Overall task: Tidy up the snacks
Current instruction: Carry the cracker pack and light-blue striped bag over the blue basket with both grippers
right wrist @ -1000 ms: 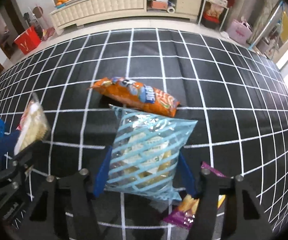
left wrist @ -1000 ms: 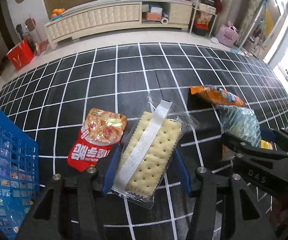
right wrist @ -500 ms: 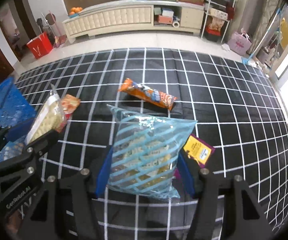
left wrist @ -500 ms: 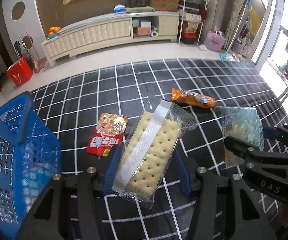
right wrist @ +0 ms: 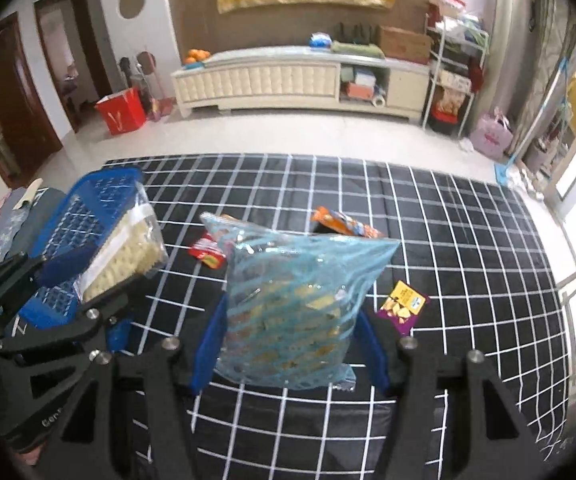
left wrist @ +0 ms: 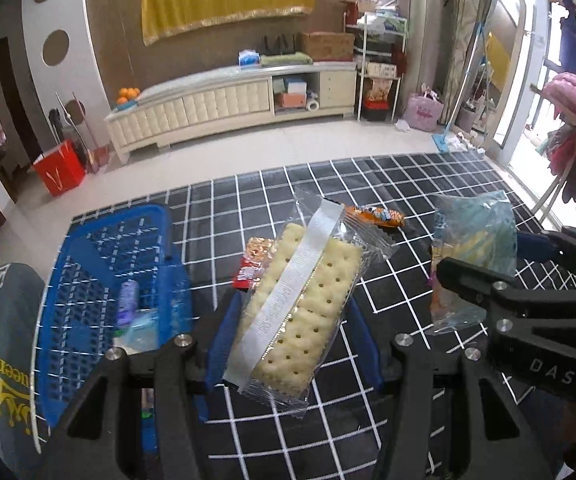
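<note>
My left gripper (left wrist: 292,336) is shut on a clear pack of pale crackers (left wrist: 304,304) and holds it high above the checked mat; it also shows in the right wrist view (right wrist: 123,252). My right gripper (right wrist: 288,344) is shut on a light blue striped snack bag (right wrist: 292,300), also lifted; the bag shows at the right of the left wrist view (left wrist: 472,256). A blue plastic basket (left wrist: 99,256) with a few snacks inside stands at the left.
On the black mat with white grid lines (right wrist: 448,240) lie an orange snack pack (right wrist: 344,224), a red packet (right wrist: 207,252) and a purple-yellow packet (right wrist: 404,304). A grey garment (left wrist: 7,344) lies left of the basket. A low cream cabinet (left wrist: 227,100) stands far behind.
Both grippers have risen well above the mat with their packs. The view has pulled back, and the blue basket has come fully into view at the left.
</note>
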